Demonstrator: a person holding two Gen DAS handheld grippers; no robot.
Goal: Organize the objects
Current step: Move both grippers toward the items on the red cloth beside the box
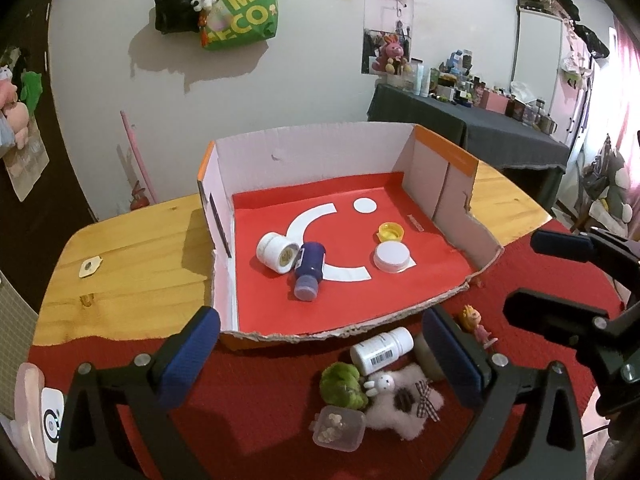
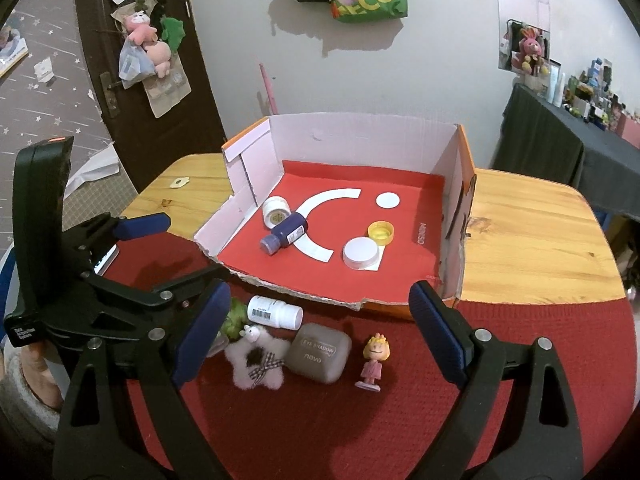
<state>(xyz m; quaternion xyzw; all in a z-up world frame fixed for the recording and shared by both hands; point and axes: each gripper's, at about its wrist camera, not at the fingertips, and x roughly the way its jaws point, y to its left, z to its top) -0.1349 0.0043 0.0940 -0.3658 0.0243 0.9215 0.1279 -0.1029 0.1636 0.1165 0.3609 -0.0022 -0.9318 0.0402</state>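
Two grippers are open and hold nothing: our left gripper (image 1: pixel 316 360) and our right gripper (image 2: pixel 320 332) both hover over the red woven cloth (image 2: pixel 320 420) at the near side of the wooden table (image 2: pixel 532 240).

Nearest to us lies a group of loose things. We see a small clear plastic box (image 1: pixel 339 428), a green fuzzy plush ball (image 1: pixel 344 384), a fluffy pale pink star plush with a bunny head (image 2: pixel 256 356), a grey-brown eye shadow case (image 2: pixel 320 354) and a little blonde figurine in a pink dress (image 2: pixel 372 364), which stands upright.

Just behind them, close to the torn front edge of the box, lies the white pill bottle with a barcode label (image 2: pixel 274 312). It is on its side. Its long axis runs left to right, with the cap toward our right. It lies between the left gripper's fingers, so we judge the left one better placed.

Farther away stands the open cardboard box with a red floor (image 2: pixel 400 268). It already contains a white jar (image 2: pixel 276 212), a dark blue bottle (image 2: pixel 286 234), a yellow cap (image 2: pixel 381 233) and a white round lid (image 2: pixel 361 253).
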